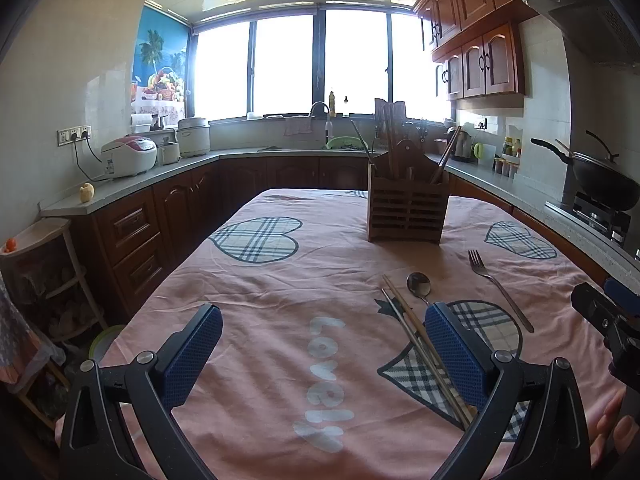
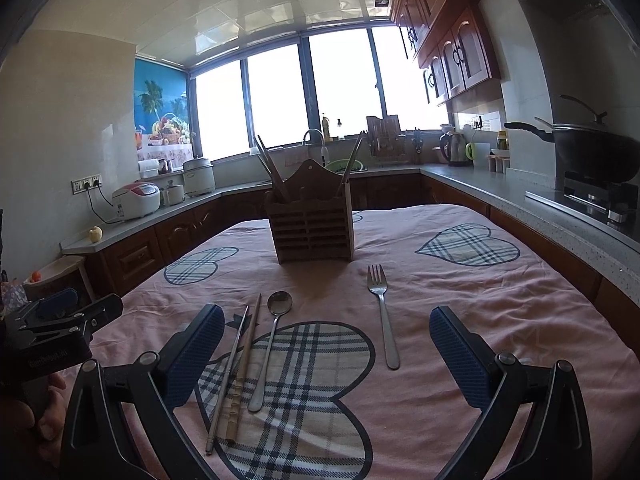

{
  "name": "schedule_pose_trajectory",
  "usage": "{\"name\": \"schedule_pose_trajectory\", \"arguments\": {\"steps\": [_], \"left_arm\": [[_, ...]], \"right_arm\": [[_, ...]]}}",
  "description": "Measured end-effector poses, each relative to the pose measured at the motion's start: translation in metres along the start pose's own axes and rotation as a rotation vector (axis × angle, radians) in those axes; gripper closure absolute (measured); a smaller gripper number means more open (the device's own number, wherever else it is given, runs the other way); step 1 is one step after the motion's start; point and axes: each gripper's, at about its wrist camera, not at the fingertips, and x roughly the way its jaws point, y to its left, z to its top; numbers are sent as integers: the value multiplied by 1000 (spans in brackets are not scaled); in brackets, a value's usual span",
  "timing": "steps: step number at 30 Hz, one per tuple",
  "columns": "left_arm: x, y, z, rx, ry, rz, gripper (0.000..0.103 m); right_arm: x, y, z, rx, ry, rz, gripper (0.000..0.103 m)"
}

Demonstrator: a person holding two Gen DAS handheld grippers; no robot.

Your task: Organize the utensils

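Observation:
A wooden slatted utensil holder (image 1: 407,210) (image 2: 311,227) stands upright on the pink tablecloth with chopsticks sticking out of it. In front of it lie a metal fork (image 2: 383,316) (image 1: 500,289), a metal spoon (image 2: 270,346) (image 1: 419,285) and two chopsticks (image 2: 236,372) (image 1: 420,344). My left gripper (image 1: 323,356) is open and empty above the cloth, its right finger over the chopsticks. My right gripper (image 2: 326,360) is open and empty, with the spoon and fork between its fingers and the chopsticks beside its left finger.
The table (image 2: 500,300) sits inside a U-shaped kitchen counter (image 2: 520,208). A wok on a stove (image 2: 592,156) is at the right, rice cookers (image 1: 128,156) at the left. The other gripper shows at the edge of each view (image 1: 608,316) (image 2: 60,320).

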Motion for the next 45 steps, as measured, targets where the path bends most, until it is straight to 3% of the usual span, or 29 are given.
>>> {"name": "schedule_pose_trajectory", "arguments": {"steps": [45], "left_arm": [[-8, -3, -3, 13, -34, 18, 1]], "right_arm": [[-5, 8, 4, -18, -24, 30, 0]]}}
